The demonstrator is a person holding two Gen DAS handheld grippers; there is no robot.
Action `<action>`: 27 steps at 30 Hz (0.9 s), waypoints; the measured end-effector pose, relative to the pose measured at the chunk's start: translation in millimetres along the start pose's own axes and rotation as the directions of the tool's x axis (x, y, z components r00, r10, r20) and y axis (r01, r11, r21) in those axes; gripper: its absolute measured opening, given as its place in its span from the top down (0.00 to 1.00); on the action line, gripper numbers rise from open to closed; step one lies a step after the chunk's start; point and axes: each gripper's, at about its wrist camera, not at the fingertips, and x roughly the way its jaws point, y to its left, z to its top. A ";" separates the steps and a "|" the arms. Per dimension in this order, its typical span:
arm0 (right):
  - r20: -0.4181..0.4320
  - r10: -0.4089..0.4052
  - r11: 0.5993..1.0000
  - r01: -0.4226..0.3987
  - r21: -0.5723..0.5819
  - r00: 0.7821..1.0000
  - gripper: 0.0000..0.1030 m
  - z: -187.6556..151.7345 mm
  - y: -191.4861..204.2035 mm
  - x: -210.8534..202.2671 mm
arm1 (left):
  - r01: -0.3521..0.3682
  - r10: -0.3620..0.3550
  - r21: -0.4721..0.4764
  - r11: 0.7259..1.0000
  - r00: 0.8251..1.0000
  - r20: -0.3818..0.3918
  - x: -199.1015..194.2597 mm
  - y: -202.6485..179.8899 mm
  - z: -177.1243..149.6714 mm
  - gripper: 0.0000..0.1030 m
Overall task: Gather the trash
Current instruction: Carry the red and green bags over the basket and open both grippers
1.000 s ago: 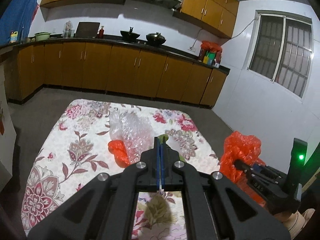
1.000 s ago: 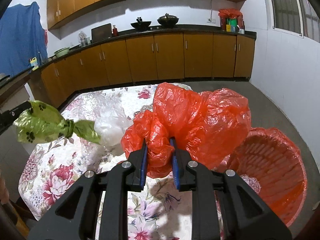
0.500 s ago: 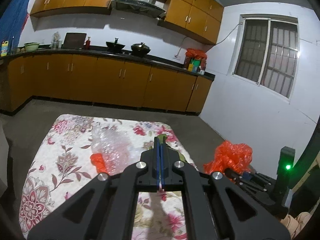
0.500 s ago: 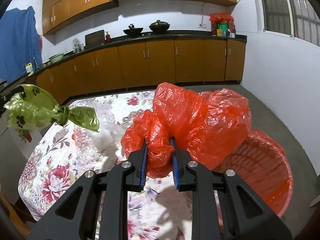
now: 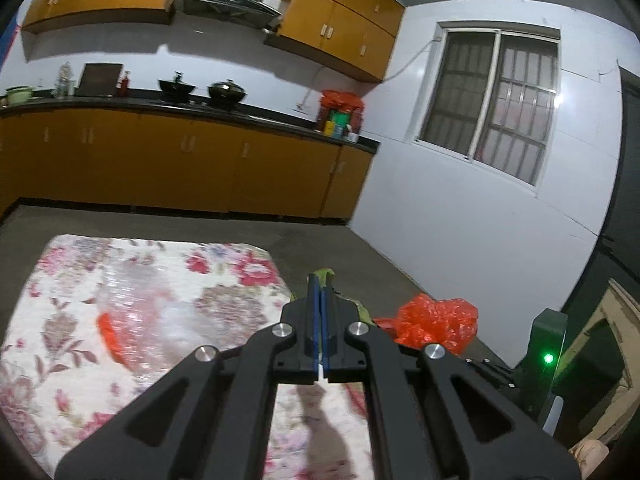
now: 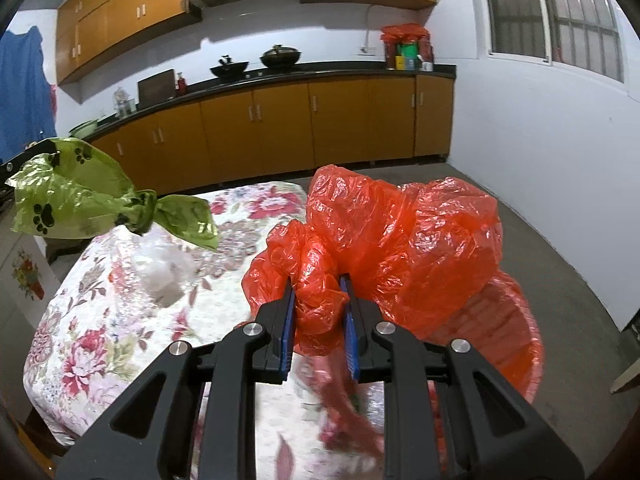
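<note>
My right gripper (image 6: 319, 292) is shut on a crumpled red plastic bag (image 6: 400, 248) and holds it above the table's right edge, beside the red-lined bin (image 6: 520, 344). My left gripper (image 5: 319, 284) is shut on a green paw-print bag (image 6: 80, 200), held in the air over the table's left side; in the left wrist view only its tip (image 5: 326, 274) shows past the fingers. The red bag also shows in the left wrist view (image 5: 436, 322). Clear bubble wrap (image 5: 140, 312) with a red scrap (image 5: 110, 336) lies on the floral tablecloth (image 5: 48, 320).
Kitchen cabinets and a dark counter (image 6: 320, 76) with pots run along the back wall. A white wall with a barred window (image 5: 488, 100) stands on the right. Bare grey floor (image 5: 200, 224) lies between table and cabinets.
Both grippers have risen and swung right, still holding their bags. The table now sits lower and further left in the left wrist view. The bin shows lower right.
</note>
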 end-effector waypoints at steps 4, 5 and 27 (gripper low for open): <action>-0.004 -0.042 0.999 0.042 0.027 0.999 0.79 -2.9 -23.8 -4.8 | 0.057 -0.056 0.007 0.998 0.998 -0.028 25.0 -25.2 -8.9 0.98; -0.006 -0.049 0.998 0.049 0.032 0.999 0.79 -4.0 -28.4 -5.5 | 0.066 -0.065 0.009 0.998 0.997 -0.034 29.8 -29.6 -10.9 0.98; -0.049 -0.143 0.980 0.148 0.135 0.989 0.79 -14.2 -106.8 -1.6 | 0.187 -0.179 0.020 0.982 0.962 -0.206 133.7 -96.6 -74.8 0.97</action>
